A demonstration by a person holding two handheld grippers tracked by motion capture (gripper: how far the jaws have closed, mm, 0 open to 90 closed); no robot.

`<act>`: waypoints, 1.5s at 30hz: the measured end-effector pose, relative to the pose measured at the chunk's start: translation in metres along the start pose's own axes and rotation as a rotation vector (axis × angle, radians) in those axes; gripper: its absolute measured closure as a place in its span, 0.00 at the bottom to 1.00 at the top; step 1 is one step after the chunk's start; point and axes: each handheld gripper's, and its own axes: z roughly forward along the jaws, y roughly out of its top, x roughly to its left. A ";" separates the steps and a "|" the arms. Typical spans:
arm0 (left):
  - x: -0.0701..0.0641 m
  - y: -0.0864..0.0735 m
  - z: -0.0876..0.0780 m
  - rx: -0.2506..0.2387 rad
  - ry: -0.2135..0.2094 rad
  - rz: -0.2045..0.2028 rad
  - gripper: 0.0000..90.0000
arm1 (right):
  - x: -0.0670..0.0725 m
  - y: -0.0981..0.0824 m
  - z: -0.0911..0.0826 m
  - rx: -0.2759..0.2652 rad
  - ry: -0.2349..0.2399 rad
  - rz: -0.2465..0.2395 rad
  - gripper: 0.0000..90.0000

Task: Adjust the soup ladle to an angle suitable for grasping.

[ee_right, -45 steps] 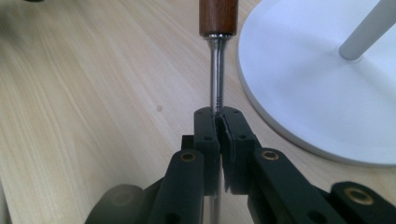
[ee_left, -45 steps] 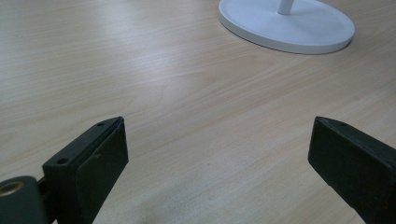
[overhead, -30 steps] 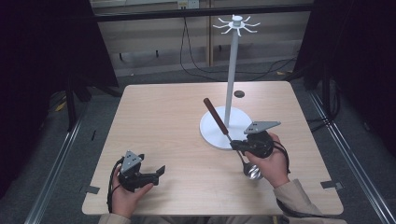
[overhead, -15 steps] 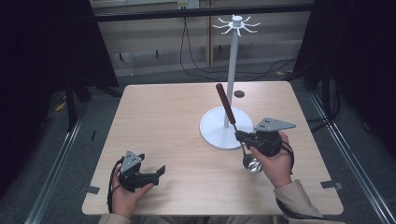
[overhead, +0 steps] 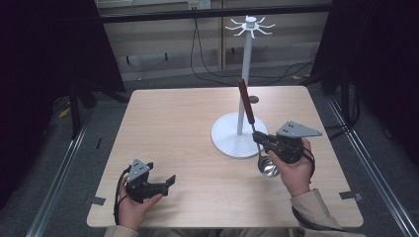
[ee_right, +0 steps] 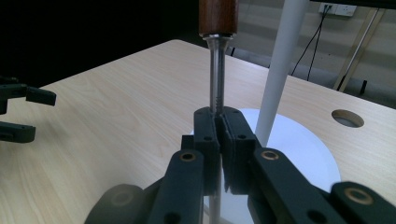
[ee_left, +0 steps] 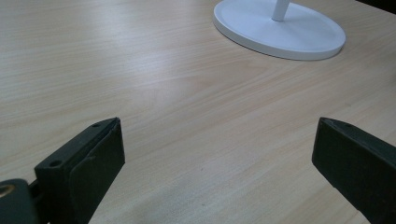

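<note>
Low in the left of the high view, your left gripper (overhead: 160,185) rests on the table (overhead: 178,128) with its jaws spread wide and nothing between them. Right of centre, your right gripper (overhead: 258,139) is clamped on the metal shaft of the ladle (overhead: 247,106), its bowl hanging just above the tabletop, wooden handle tilted up beside the white stand (overhead: 245,74) behind it.
</note>
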 end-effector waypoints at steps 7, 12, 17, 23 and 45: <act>-0.001 0.000 0.000 -0.003 -0.008 -0.002 0.01 | -0.002 0.003 -0.005 -0.045 -0.015 0.001 0.96; 0.001 0.001 0.000 -0.011 -0.010 -0.001 0.00 | -0.004 0.005 -0.009 -0.076 -0.034 0.015 0.96; 0.001 0.001 0.000 0.001 -0.011 0.015 0.00 | -0.005 0.008 -0.014 -0.102 -0.055 0.017 0.96; 0.001 0.001 0.000 0.007 -0.008 0.028 0.00 | -0.006 0.011 -0.018 -0.138 -0.072 0.029 0.96; -0.002 0.000 0.003 0.003 -0.038 0.020 0.00 | -0.018 0.029 -0.026 -0.205 -0.118 0.058 0.96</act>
